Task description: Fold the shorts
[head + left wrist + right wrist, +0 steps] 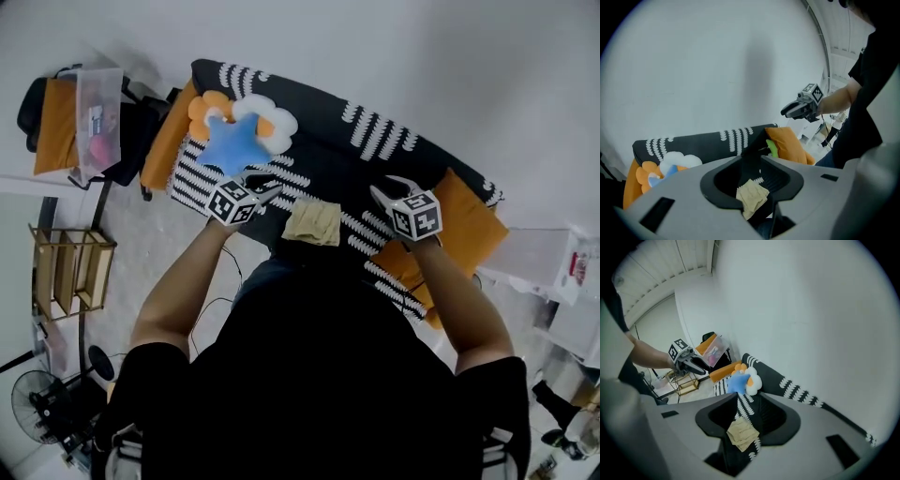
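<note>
Shorts folded, grippers off: the tan shorts lie as a small, squarish bundle on the near part of the black-and-white patterned sofa. They are roughly midway between the left gripper and the right gripper, which both hover above the seat and well apart from the cloth.

Each gripper's own view looks down through its jaws at the bundle far below. The jaws stand partly apart and nothing is between them.

To the far left sit a blue star plush and a flower-shaped cushion, clear of the shorts. An orange cushion rests at the right end.

Judged from how things lie, the folding itself looks finished, with the garment compact, layered and released. At most a tidying press or squaring of edges would remain. From this height the bundle is small, so whether its layers sit flush or one corner has sprung loose cannot be said with confidence.
</note>
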Tool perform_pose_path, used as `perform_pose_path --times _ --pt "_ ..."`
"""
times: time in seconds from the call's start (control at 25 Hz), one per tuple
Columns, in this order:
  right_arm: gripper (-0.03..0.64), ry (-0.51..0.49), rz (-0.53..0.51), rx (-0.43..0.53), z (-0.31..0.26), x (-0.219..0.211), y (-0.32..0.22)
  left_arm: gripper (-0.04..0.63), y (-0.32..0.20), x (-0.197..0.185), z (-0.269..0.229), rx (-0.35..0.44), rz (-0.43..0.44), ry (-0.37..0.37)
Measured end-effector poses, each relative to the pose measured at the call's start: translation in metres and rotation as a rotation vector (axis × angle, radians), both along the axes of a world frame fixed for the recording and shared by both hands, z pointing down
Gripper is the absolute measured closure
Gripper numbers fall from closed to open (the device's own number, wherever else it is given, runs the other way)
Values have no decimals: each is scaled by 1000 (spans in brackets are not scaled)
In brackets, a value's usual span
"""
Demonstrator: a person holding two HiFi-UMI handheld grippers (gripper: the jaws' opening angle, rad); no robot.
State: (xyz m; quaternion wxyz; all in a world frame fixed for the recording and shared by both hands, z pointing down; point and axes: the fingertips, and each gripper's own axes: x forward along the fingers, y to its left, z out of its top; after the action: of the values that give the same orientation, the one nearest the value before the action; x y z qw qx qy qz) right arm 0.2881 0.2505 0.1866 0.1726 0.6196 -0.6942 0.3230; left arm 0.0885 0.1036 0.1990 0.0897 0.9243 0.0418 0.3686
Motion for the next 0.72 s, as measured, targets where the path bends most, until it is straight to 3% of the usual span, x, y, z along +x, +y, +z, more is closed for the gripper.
perform_pose_path --times 0.48,0.72 --pt "476 34 55 92 -53 29 20 453 -7 25 -67 5 -134 173" --pt "476 27 77 108 -59 32 28 453 1 27 -78 18 -147 187"
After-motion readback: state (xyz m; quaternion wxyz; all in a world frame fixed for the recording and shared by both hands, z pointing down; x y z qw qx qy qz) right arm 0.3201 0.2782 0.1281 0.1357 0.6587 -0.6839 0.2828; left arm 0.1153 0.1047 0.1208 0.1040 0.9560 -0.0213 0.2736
